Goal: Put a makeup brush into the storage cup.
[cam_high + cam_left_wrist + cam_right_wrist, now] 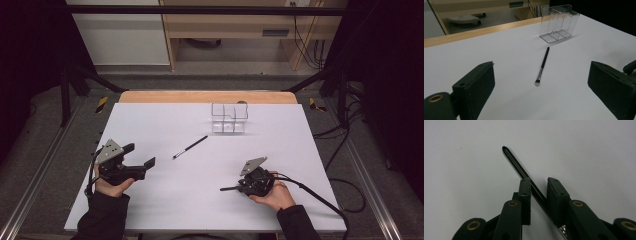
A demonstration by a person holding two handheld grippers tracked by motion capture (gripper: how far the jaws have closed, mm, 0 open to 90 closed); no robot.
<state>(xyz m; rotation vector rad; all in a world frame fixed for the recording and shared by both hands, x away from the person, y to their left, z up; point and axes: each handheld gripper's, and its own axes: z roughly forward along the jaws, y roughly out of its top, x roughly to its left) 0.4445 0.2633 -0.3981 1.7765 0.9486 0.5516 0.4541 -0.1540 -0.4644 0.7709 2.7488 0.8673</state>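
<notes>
Right gripper view: slim black brush (524, 173) between the nearly closed right tool (539, 185).

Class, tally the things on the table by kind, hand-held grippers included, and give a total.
Makeup brushes: 2 (loose brush, gripped brush)
Clear organiser: 1
Hand-held grippers: 2 (left hand-held gripper, right hand-held gripper)
Total: 5

Overhead view — two close jaw-level views
</notes>
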